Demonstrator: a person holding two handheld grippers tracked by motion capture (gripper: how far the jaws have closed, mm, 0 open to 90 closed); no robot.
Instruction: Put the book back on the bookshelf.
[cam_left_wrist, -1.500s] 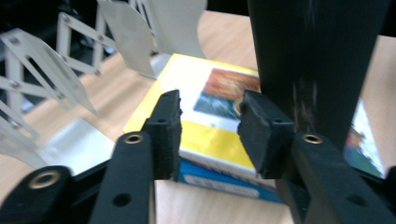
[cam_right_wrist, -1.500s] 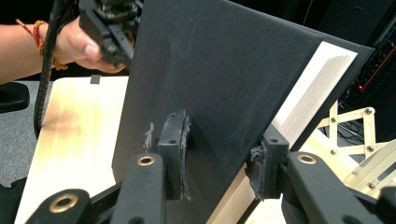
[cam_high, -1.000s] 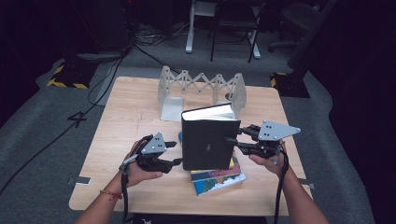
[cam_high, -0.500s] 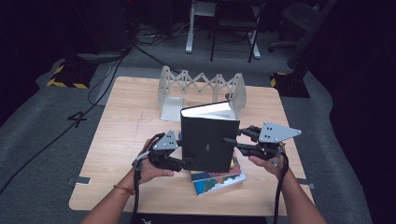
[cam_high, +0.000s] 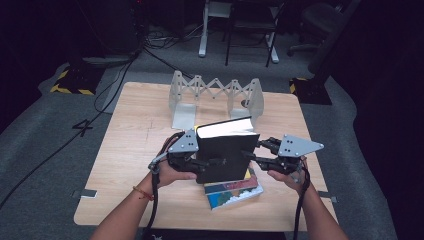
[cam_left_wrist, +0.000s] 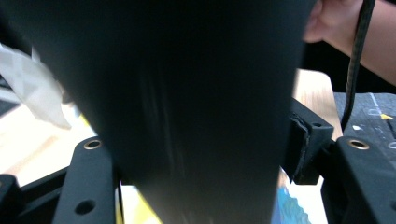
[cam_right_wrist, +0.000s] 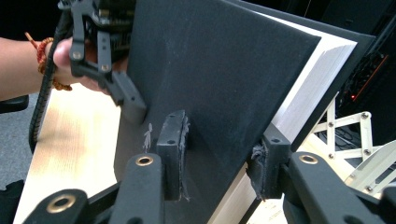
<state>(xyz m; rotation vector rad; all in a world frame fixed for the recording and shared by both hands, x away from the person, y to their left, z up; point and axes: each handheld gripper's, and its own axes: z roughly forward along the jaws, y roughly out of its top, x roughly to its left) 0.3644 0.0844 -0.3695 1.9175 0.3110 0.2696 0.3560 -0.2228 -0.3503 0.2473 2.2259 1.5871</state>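
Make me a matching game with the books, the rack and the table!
Things:
1. black book
2. colourful book
3. rack
4. table

Where or how:
A. lying flat near the front edge
B. standing at the far side, folding, pale grey
C. held upright between the two tools
D. light wood, under everything

Pairs: 1-C, 2-A, 3-B, 4-D
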